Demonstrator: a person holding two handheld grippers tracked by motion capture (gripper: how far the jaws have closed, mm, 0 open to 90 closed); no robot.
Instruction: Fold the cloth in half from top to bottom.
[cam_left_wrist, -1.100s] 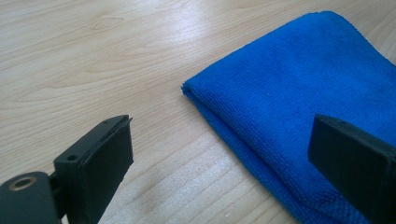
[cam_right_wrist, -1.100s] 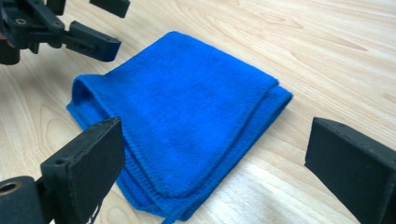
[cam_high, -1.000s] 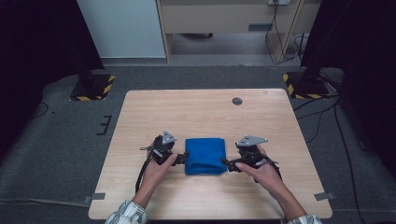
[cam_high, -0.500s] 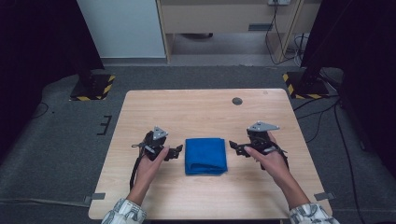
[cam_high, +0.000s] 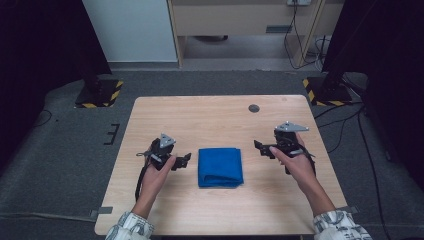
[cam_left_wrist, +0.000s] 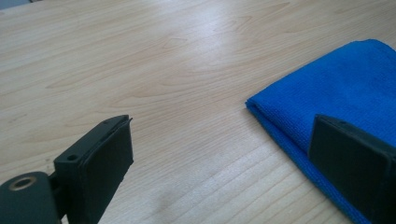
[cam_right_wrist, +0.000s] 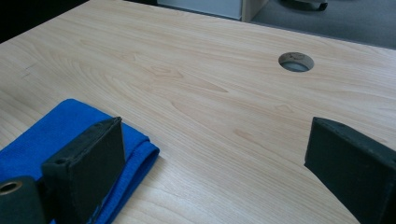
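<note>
Folded blue cloth (cam_high: 220, 167) lying flat on the wooden table (cam_high: 210, 117), roughly mid-table toward the near edge, square-ish with neat layered edges. Left gripper (cam_high: 184, 161) just off the cloth's left side, near but not touching, jaws spread wide and holding nothing. Right gripper (cam_high: 261, 148) off to the cloth's right, a bit farther away, jaws also wide apart and empty.

From the left gripper view: bare wood between the two black pads, cloth corner (cam_left_wrist: 327, 88) poking in past the right-hand pad (cam_left_wrist: 350, 163), so sitting beyond that pad and partly behind it rather than in the gap. From the right gripper view, same deal mirrored: cloth (cam_right_wrist: 51, 130) tucked behind the left-hand pad (cam_right_wrist: 93, 158), plain tabletop in the gap, round cable hole (cam_right_wrist: 296, 61) farther back. Folded edge looking thick, several layers stacked. Can't tell the exact fold count though.
</note>
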